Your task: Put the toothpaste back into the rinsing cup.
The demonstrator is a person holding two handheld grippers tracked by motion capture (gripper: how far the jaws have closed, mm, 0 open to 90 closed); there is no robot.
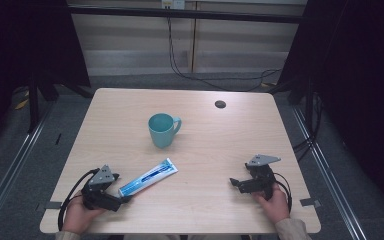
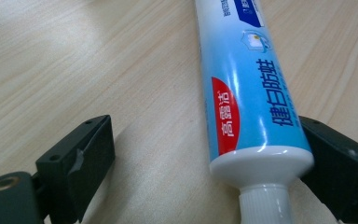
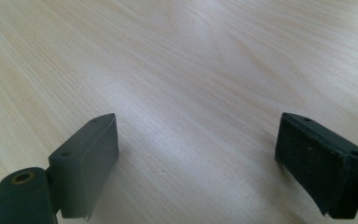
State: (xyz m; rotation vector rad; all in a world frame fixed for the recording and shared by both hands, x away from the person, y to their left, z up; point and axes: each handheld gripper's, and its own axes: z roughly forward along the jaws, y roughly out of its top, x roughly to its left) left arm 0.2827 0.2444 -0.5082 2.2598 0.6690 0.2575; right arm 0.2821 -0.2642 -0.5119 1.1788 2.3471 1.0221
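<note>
A blue and white toothpaste tube (image 1: pixel 149 177) lies flat on the wooden table (image 1: pixel 215 145), its white cap end toward the near left. My left gripper (image 1: pixel 123 198) is open around that cap end. In the left gripper view the tube (image 2: pixel 247 93) rests close against the right-hand jaw, with a wide gap to the other one, and the gripper (image 2: pixel 207 135) sits low over the wood. A teal mug (image 1: pixel 162 130) stands upright at the table's middle, beyond the tube. My right gripper (image 1: pixel 237 185) rests open near the front right, and in its own view the gripper (image 3: pixel 198 140) has bare wood between its jaws.
A dark round grommet hole (image 1: pixel 220 104) sits near the far edge of the table. Black cables (image 1: pixel 180 65) hang behind the table. A person's hands hold both grippers at the near edge.
</note>
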